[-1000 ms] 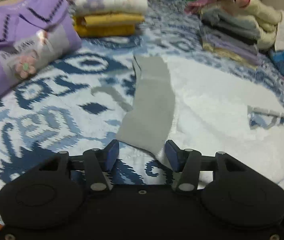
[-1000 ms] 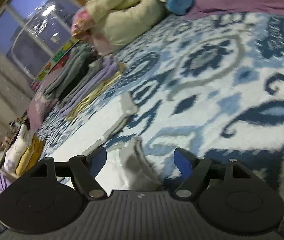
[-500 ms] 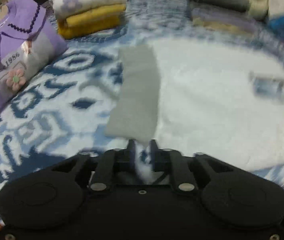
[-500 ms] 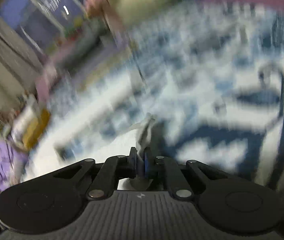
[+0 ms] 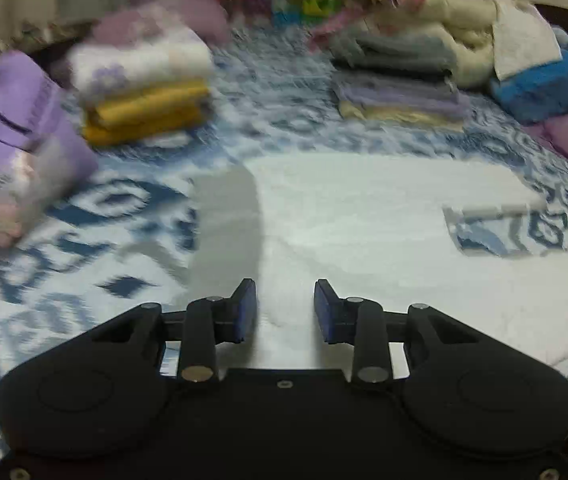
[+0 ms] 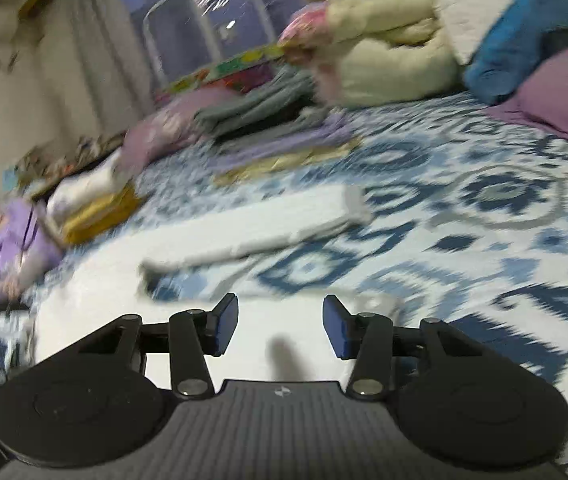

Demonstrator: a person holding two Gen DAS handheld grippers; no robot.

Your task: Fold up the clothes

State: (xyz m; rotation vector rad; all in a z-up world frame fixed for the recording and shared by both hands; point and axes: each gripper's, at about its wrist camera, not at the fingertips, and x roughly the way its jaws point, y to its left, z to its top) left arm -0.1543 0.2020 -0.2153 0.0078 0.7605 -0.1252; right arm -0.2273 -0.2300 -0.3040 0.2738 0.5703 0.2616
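A white garment (image 5: 363, 216) with a grey waistband (image 5: 228, 224) lies flat on the blue-patterned bedspread (image 5: 84, 272). One leg (image 5: 495, 196) reaches to the right. My left gripper (image 5: 284, 310) is open and empty just above the near edge of the garment, beside the grey band. In the right wrist view the garment (image 6: 244, 232) stretches away to the left. My right gripper (image 6: 280, 322) is open and empty over its near white part.
Folded stacks stand at the back: a purple sweater (image 5: 8, 128), a white and yellow pile (image 5: 144, 88), a grey and lilac pile (image 5: 395, 80). Cream, blue and purple bedding (image 5: 523, 60) is heaped at the back right. A window (image 6: 204, 20) is beyond the bed.
Both grippers were shut on the garment's near edge half a second ago. Both have now opened, let go and risen, and the garment lies flatter.
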